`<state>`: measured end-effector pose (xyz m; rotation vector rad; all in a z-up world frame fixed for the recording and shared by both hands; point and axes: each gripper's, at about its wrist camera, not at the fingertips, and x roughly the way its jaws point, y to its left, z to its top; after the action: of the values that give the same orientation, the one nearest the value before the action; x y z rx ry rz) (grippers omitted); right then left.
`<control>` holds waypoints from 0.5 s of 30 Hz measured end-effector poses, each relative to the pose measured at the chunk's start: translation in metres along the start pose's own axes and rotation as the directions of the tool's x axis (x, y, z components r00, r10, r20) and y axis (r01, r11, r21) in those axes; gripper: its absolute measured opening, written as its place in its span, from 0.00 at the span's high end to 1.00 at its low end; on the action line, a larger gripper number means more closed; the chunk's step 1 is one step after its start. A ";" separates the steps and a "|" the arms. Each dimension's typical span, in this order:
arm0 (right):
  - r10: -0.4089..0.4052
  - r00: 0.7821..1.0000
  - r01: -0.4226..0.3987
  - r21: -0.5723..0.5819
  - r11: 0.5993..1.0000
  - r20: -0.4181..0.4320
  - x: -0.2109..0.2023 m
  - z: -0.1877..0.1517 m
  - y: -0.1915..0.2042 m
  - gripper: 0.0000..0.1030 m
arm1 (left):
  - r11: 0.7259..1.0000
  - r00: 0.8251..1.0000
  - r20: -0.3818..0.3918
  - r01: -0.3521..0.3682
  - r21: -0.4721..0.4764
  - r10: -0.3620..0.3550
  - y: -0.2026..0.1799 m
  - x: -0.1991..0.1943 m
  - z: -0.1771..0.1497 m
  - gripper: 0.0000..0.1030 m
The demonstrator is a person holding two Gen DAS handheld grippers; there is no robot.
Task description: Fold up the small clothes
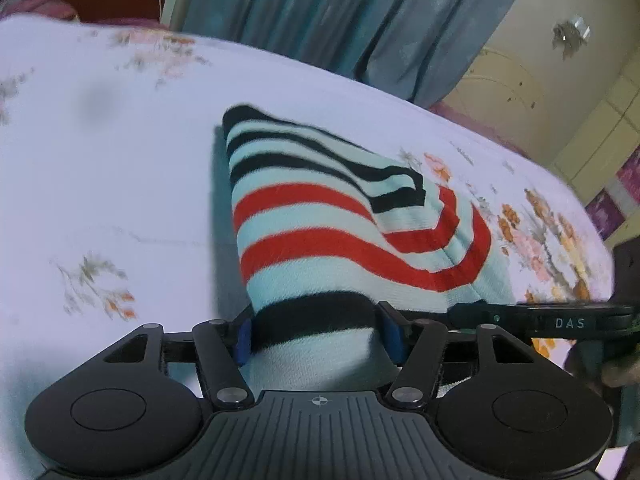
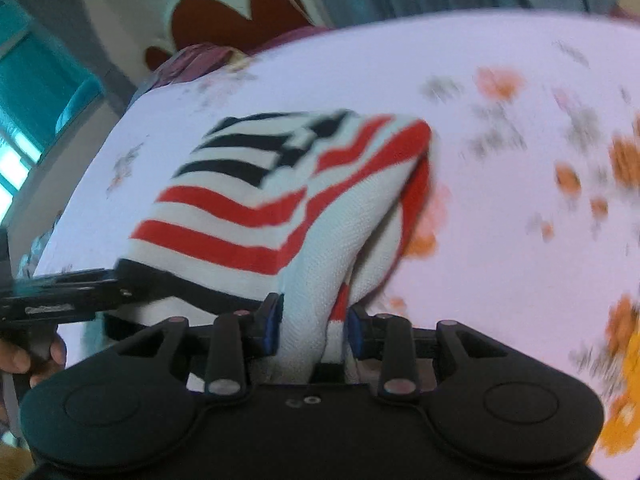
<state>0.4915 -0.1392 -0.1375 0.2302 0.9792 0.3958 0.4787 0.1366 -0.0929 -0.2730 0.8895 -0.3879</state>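
Note:
A small striped garment (image 1: 328,216), pale mint with red and black stripes, is lifted at its near edge above a white floral bedsheet (image 1: 120,160). My left gripper (image 1: 318,336) is shut on its black-striped edge between the blue pads. My right gripper (image 2: 314,328) is shut on a bunched white part of the same garment (image 2: 256,200), near its right corner. The far end droops down to the sheet. The right gripper's arm shows at the right in the left wrist view (image 1: 560,320); the left gripper shows at the left in the right wrist view (image 2: 60,292).
The bed fills both views, with orange flower prints at the right (image 2: 624,160). Grey-blue curtains (image 1: 340,8) and a cream cupboard (image 1: 540,60) stand beyond it. A red headboard (image 2: 240,20) and a purple pillow (image 2: 192,60) are at the bed's head.

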 end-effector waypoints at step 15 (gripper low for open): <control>-0.086 0.994 0.078 0.117 0.990 0.067 -0.027 -0.004 0.001 0.54 | 0.994 0.992 0.092 -0.097 0.055 0.092 0.001 -0.036 -0.007 0.14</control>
<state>0.4749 -0.1496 -0.1190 0.3045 0.9380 0.2551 0.4529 0.1526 -0.0726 -0.1912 0.7990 -0.3110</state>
